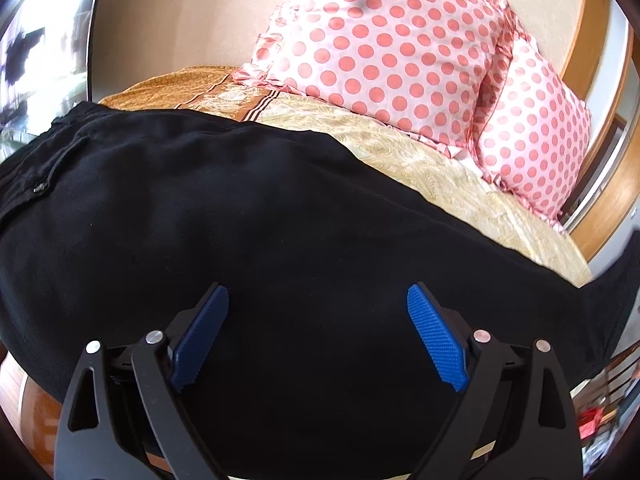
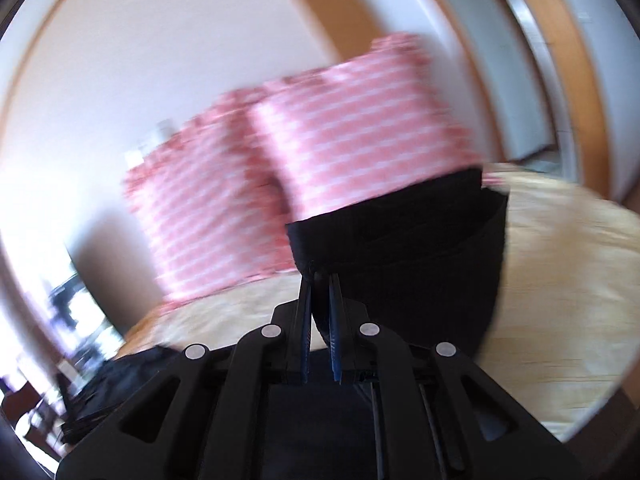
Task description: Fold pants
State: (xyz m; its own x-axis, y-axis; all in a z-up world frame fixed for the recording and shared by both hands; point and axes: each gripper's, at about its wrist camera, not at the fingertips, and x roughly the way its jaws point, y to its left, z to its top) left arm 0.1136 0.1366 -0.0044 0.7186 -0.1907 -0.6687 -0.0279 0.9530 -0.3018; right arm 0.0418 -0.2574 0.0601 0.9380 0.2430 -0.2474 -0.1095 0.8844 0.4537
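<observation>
A bed covered by a cream patterned bedspread [image 1: 420,160] fills most of the left wrist view, with an orange-brown bordered strip [image 1: 208,98] seen at its far left edge. Against the pale wall [image 1: 180,12] at the far side, two pink polka-dot pillows are propped upright, the larger pillow [image 1: 384,44] standing to the left and partly overlapping the smaller pillow [image 1: 536,148] to its right. The black pants [image 1: 240,220] are spread across the near part of the bedspread, running from the far left, where a seam and a small metal piece are visible, to the right edge of the view, where one end is lifted off the bed. The left gripper [image 1: 318,300] is held over the middle of the pants, its blue-padded fingers [image 1: 436,340] spread wide apart with only dark cloth seen between them; whether the pads touch the fabric cannot be told. In the right wrist view, which is heavily blurred, the right gripper [image 2: 320,280] is seen with its fingers drawn narrow and clamped on an edge of the pants [image 2: 400,248], and a hemmed leg end is held raised in front of the pillows [image 2: 320,148], above the bedspread [image 2: 560,280]. A wooden door frame [image 2: 576,80] is visible at the far right.
</observation>
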